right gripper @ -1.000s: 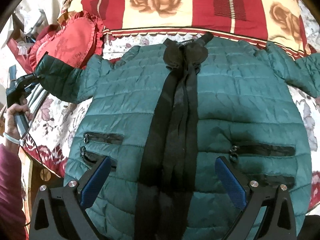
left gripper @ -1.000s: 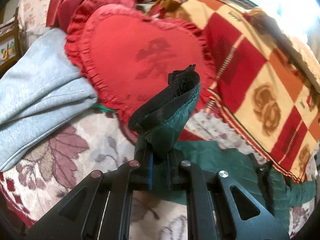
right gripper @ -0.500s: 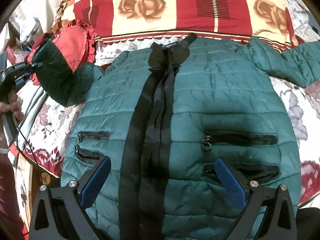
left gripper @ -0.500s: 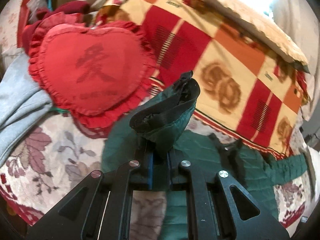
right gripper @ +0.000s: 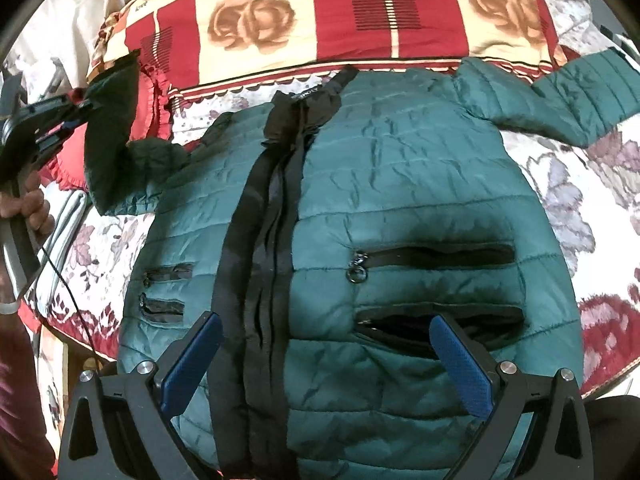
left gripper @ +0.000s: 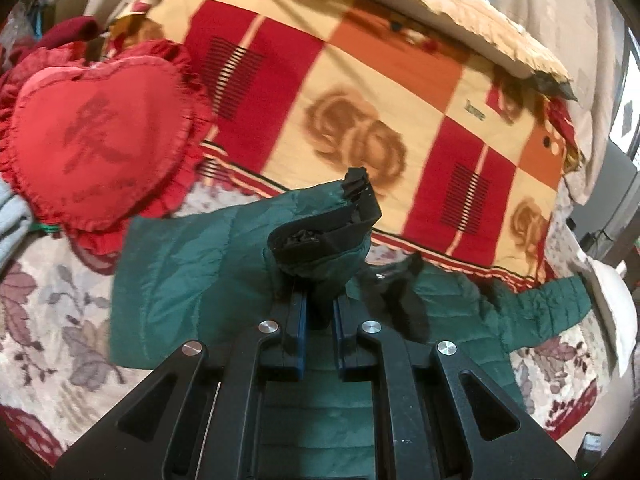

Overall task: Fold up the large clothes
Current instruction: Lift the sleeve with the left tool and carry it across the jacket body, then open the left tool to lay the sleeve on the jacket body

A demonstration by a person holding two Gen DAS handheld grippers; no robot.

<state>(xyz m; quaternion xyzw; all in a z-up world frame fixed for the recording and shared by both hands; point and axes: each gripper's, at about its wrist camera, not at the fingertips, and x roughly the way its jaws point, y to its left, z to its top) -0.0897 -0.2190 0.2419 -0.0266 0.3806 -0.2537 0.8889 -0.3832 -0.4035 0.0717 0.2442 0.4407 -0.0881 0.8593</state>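
1. My left gripper [left gripper: 319, 312] is clamped on the black-trimmed cuff [left gripper: 324, 236] of the green quilted puffer jacket [right gripper: 400, 208], lifting that sleeve.
2. My right gripper [right gripper: 326, 354] hovers wide open over the jacket's front, holding nothing.
3. The jacket lies spread on the floral bedspread [right gripper: 568, 184].

We saw a green quilted puffer jacket [right gripper: 420, 208] lying front-up, flat on the bed, with its collar at 12 o'clock and hem at 6. A black zipper placket [right gripper: 264, 248] ran down the middle, closed. Black zip pockets sat at 3 and 9 o'clock. One sleeve [right gripper: 576, 100] lay stretched toward 2 o'clock. The other sleeve's black-lined cuff [left gripper: 324, 236] was lifted off the bed at 10 o'clock, bent back toward the body.
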